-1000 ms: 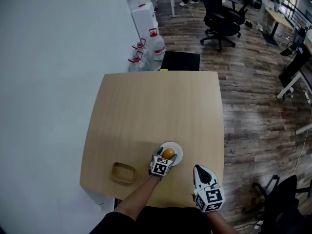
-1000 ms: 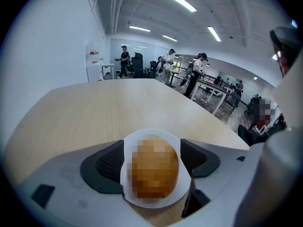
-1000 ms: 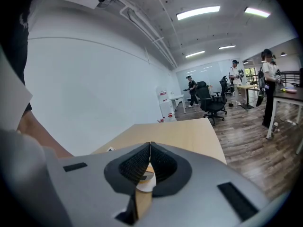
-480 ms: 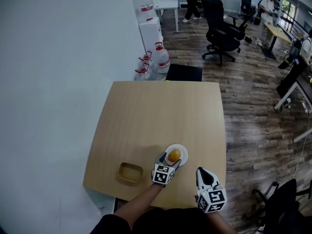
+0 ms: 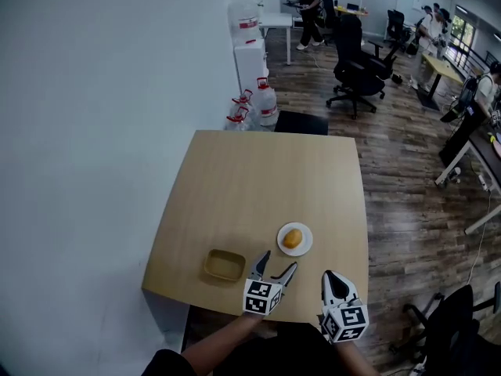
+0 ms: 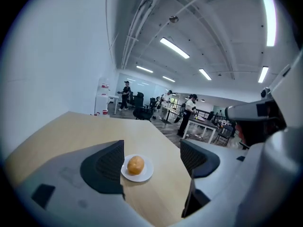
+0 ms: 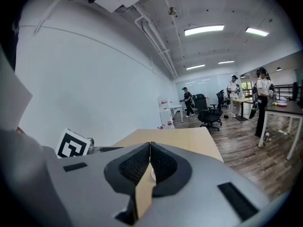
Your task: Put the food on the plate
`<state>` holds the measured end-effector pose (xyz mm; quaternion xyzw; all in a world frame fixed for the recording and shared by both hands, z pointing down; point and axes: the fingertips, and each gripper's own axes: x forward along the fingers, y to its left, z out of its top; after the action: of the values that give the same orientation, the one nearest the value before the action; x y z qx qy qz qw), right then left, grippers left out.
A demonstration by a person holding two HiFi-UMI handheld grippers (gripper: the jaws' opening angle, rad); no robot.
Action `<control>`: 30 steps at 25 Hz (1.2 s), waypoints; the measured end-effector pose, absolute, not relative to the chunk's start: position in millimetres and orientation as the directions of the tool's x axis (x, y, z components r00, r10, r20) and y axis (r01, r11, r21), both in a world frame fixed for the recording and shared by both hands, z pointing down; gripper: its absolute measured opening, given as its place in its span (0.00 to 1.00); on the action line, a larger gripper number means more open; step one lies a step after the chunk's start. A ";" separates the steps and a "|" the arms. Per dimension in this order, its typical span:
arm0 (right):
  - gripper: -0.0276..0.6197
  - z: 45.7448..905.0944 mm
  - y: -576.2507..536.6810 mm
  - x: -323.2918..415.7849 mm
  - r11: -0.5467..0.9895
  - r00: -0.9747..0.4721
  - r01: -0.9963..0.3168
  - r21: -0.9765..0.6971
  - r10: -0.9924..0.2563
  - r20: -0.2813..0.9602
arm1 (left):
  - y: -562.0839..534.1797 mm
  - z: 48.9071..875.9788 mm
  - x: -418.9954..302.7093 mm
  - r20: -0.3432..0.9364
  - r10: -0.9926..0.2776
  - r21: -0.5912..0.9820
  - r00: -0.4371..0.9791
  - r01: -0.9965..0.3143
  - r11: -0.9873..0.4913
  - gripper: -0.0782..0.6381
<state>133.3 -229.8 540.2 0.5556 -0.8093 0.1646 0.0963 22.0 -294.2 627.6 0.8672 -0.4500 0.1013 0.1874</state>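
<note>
The food (image 5: pixel 292 238) is golden orange, the plate (image 5: pixel 306 246) white, the table (image 5: pixel 250 171) pale tan, the bowl (image 5: pixel 210 266) brownish, and the left gripper (image 5: pixel 279 261) and right gripper (image 5: pixel 329 276) carry black-and-white square markers.

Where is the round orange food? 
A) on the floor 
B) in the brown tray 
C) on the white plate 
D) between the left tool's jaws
C: the food sits in the middle of the plate on the table, while the left tool is open with nothing between its jaws, short of the plate.
</note>
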 end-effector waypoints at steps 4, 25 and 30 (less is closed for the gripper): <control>0.14 537.6 -196.4 110.0 0.341 -0.371 -0.929 -0.146 -0.864 0.341 | -260.8 597.7 -2.6 0.276 -0.789 0.274 0.549 -0.832 -0.483 0.59; 0.14 496.6 -41.6 75.9 0.277 -0.278 -0.960 -0.039 -0.928 0.248 | -65.6 512.8 -90.4 0.113 -0.899 0.209 0.424 -0.894 -0.395 0.15; 0.14 497.3 -40.7 92.6 0.247 -0.238 -0.969 0.006 -0.940 0.244 | -68.1 508.8 -87.8 0.097 -0.899 0.210 0.428 -0.891 -0.402 0.15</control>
<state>92.6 -40.7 497.3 0.6093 -0.7834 0.0731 0.0987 -87.8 -68.1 508.8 0.8371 -0.5346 -0.0158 0.1154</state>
